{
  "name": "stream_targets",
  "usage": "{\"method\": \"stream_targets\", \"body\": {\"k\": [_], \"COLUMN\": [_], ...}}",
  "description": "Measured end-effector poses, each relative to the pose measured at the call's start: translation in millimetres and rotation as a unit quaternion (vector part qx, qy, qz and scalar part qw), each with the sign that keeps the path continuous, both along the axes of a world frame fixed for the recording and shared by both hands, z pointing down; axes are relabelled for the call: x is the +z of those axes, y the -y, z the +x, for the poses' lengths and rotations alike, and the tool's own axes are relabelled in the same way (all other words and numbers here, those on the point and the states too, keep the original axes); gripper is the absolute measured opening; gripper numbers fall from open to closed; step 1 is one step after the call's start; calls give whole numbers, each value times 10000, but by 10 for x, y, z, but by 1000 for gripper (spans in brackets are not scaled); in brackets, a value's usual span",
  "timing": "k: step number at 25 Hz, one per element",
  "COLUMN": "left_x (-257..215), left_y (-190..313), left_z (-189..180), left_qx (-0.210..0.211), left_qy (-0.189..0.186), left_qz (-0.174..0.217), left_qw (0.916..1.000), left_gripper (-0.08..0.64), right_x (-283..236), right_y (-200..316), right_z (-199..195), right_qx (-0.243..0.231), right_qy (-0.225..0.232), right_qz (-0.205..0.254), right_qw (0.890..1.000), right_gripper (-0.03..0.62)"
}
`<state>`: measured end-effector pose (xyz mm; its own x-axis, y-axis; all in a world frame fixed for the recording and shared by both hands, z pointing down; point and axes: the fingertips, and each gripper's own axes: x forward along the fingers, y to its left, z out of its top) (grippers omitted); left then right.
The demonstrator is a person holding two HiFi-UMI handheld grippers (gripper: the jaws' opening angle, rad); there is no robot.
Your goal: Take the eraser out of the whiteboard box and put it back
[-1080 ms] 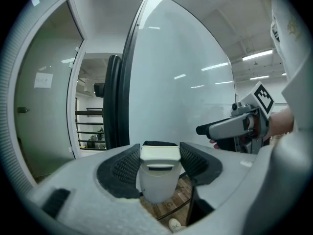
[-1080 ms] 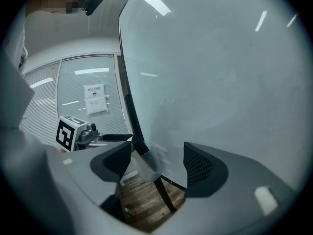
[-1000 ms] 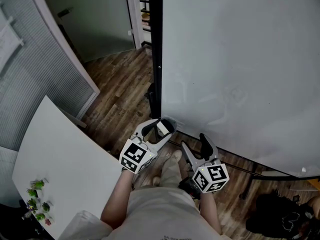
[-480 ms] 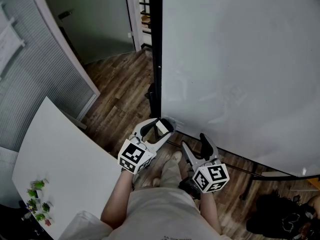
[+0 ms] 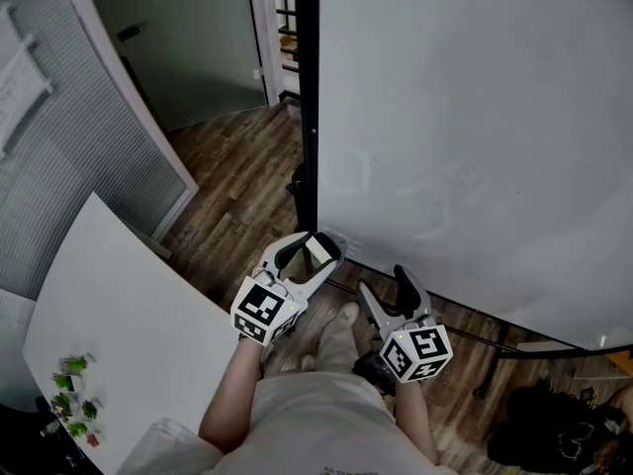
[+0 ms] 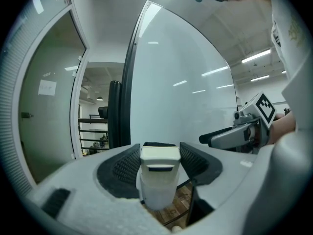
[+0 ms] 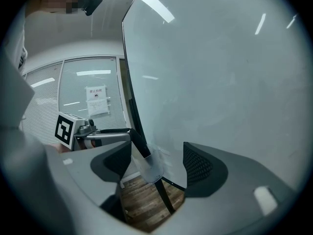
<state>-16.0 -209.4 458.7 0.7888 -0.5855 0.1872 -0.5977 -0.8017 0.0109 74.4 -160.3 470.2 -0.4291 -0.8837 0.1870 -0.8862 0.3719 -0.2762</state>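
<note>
My left gripper (image 5: 315,252) is shut on the eraser (image 5: 318,250), a white block with a dark felt edge. In the left gripper view the eraser (image 6: 159,173) stands upright between the ribbed pads (image 6: 128,164), held level in front of the whiteboard (image 5: 475,127). The translucent whiteboard box (image 7: 149,163) hangs at the board's lower left corner, just beyond the eraser. My right gripper (image 5: 384,283) waits open and empty to the right, and its jaws frame the box from a distance in the right gripper view.
The board's black frame post (image 5: 309,97) rises straight ahead. A white table (image 5: 119,315) with small green plants (image 5: 74,394) lies at the left, and a dark bag (image 5: 554,428) rests on the wooden floor at lower right. A glass door stands behind.
</note>
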Motion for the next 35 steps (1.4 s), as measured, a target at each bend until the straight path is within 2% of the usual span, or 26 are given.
{"method": "stream_targets", "body": {"k": [13, 19, 35], "left_x": [-198, -290, -616], "left_y": [-44, -55, -167], "left_z": [5, -54, -159], "left_qx": [-74, -180, -350], "left_qy": [-79, -368, -555], "left_qz": [194, 146, 469], "left_qw": [9998, 9991, 9967], "left_gripper": [252, 252, 252], "right_x": [-93, -139, -239], "right_y": [-64, -84, -176], "right_z": [38, 40, 66], "right_qx": [-3, -5, -1], "right_qy": [-1, -9, -14], "right_qz": [93, 156, 277], "right_qw": [10000, 9999, 9996], "right_gripper": [331, 331, 330]}}
